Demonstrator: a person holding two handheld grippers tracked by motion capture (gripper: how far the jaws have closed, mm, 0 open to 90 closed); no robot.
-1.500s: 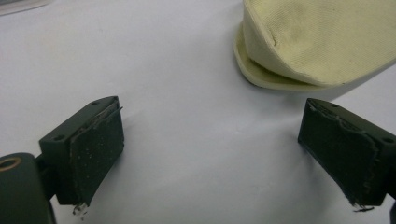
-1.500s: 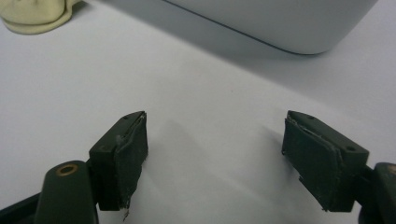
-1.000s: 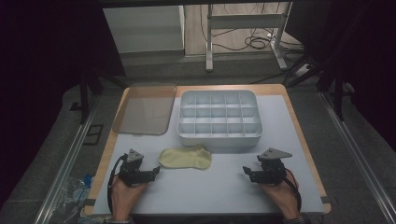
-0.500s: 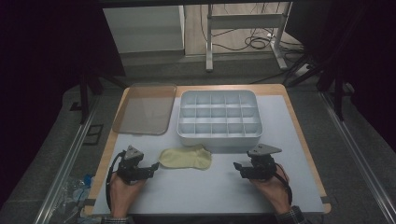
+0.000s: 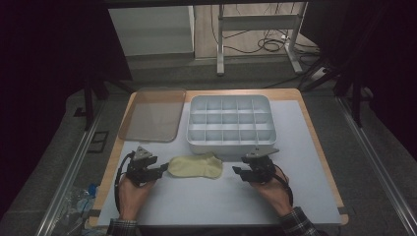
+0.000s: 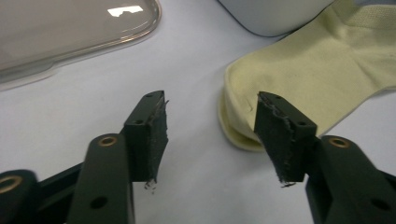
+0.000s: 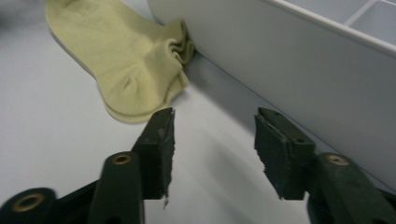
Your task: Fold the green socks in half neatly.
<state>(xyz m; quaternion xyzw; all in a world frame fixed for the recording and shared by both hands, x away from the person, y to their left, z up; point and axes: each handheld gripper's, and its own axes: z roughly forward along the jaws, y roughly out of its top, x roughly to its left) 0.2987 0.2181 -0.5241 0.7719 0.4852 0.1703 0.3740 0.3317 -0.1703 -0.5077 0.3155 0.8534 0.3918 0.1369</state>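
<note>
Sock: the pale yellow sock (image 5: pixel 194 166) lies flat on the bench just in front of the compartment tray (image 5: pixel 229 142), its cuff end nearest the tray's front wall.
Handling: I'd judge it light, soft and limp (it will sag and fold once lifted), so a pinch at each end looks the best hold.
Left gripper: the left gripper (image 6: pixel 210 123) sits at the sock's toe end, fingers (image 6: pixel 152 135) apart after just closing in some, one finger (image 6: pixel 280 133) over the toe edge; no squeeze on the cloth that I can see.
Right gripper: the right gripper (image 7: pixel 212 140) is just short of the cuff, beside the tray wall, fingers likewise narrowed but holding nothing.
Bench: a white mat (image 5: pixel 221 206) over a wooden top, smooth, so the sock should slide easily.
Lid: a clear lid (image 5: pixel 152 114) lies left of the tray.
Room: dim, with cables on the floor beyond the tray.
</note>
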